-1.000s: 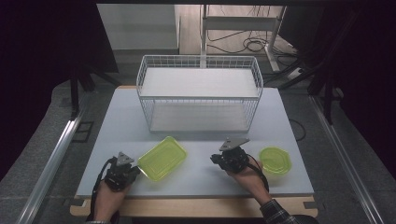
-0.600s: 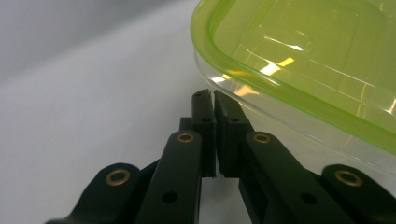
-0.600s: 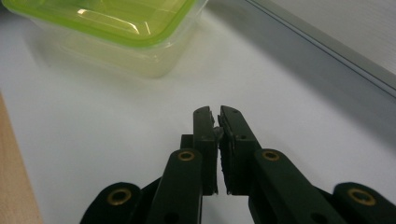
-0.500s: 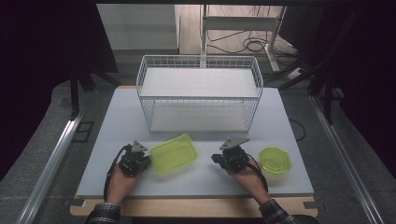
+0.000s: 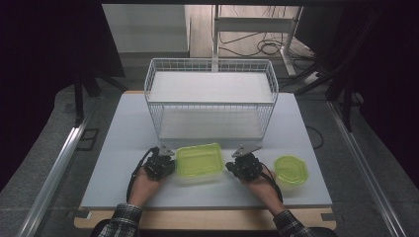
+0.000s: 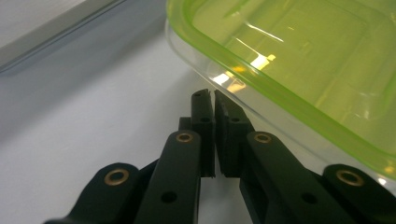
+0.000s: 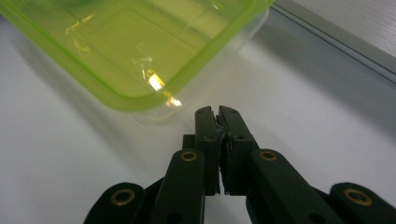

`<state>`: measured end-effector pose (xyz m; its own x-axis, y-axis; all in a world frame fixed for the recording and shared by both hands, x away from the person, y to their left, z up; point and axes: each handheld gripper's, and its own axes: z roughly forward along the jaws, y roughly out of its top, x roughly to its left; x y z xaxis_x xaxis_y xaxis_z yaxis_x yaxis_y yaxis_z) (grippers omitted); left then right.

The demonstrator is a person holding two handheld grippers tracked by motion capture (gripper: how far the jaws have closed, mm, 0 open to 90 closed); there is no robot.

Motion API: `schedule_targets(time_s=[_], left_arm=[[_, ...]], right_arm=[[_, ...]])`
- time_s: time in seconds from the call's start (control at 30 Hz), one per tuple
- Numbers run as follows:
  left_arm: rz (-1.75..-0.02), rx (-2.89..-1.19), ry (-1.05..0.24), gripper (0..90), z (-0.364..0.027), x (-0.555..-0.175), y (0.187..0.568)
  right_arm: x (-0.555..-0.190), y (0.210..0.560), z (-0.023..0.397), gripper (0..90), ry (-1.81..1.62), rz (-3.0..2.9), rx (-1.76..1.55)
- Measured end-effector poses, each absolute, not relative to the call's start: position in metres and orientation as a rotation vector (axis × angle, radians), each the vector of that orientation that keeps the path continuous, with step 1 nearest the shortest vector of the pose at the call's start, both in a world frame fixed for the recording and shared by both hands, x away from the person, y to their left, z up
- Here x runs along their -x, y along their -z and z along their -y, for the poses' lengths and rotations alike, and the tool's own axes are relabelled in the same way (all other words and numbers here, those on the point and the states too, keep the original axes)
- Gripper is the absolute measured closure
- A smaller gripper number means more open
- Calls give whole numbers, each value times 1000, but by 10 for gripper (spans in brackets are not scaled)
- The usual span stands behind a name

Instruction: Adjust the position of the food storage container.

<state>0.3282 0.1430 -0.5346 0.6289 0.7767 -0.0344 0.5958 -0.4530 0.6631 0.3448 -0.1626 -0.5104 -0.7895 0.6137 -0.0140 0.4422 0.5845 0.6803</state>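
**Green lidded container being nudged between two closed grippers**

High view: a rectangular green lidded container (image 5: 198,160) lies flat on the grey table (image 5: 118,143), near the front edge and just in front of a white wire basket (image 5: 211,101). The left gripper (image 5: 168,163) sits against the container's left end and the right gripper (image 5: 233,166) just beside its right end, each held in a hand coming in from the bottom. A smaller round green container (image 5: 290,169) rests apart, to the right of the right hand.

Left gripper view: the left gripper (image 6: 214,100) has its black jaws pressed together with nothing between them. Its tips sit at the clear lower wall of the container (image 6: 299,60), touching or almost touching, under the green lid rim.

Right gripper view: the right gripper (image 7: 217,114) also has its jaws together and empty. Its tips point at a rounded corner of the container (image 7: 135,51), with a small strip of bare table between them.

Judgement: the step looks like sliding or squaring the container with closed tips. To do it well, push low on the wall rather than on the lid rim, keep both sides even so it does not spin, and move slowly across the table.
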Motion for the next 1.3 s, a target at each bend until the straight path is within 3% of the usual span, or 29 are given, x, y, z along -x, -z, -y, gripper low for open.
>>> schedule_targets(time_s=[1.3], left_arm=[[-823,-2251,-261,852,-104,-288,525]], right_arm=[[-315,505,202,815,-919,-2601,-944]])
